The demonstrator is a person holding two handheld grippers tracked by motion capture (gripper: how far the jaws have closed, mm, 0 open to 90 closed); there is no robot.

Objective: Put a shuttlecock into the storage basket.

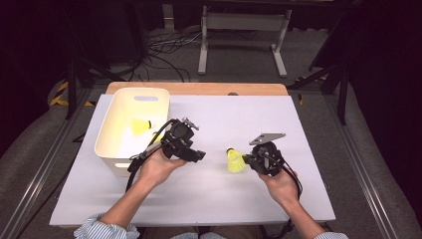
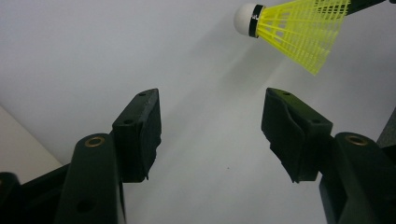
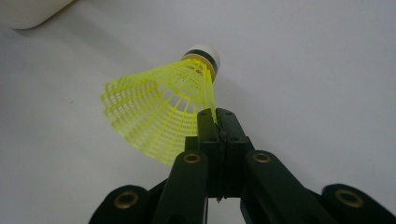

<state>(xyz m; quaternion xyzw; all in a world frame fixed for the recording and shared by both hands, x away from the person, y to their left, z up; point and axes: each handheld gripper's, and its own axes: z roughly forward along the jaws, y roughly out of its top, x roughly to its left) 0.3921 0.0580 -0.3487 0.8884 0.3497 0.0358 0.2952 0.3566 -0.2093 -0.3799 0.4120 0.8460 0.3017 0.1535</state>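
Two yellow plastic-mesh shuttlecocks with white round caps. One yellow mesh shuttlecock (image 1: 236,161) is out on the tabletop's mid-right, pinched by the right tongs (image 1: 247,160); its cap points left and far in the high view. In the right gripper view that shuttlecock (image 3: 161,112) has an open lattice skirt, flared cone shape, one edge of the skirt clamped between the closed black jaws of the right tongs (image 3: 217,122); white cap with a dark band around it. The left gripper view shows the same shuttlecock (image 2: 299,29) far right, the band black with small print, too small to read. The second yellow shuttlecock (image 1: 141,126) lies inside one white plastic rectangular bin (image 1: 110,132), rounded corners, slot handle cut in its far wall, sitting at the left far part of the tabletop.

One tabletop (image 1: 209,199), matte white sheet over a light wood board whose edge shows at the far side. Smooth, no markings.

Two black handheld tongs, one per hand. Left tongs (image 1: 198,155) sit just right of the bin's near corner, jaws standing apart with nothing between them; in the left gripper view the left tongs (image 2: 212,135) show two blocky black pads with brass rivets. Right tongs carry a grey three-cornered plate on top.

One striped shirt cuff on each forearm at the near edge.
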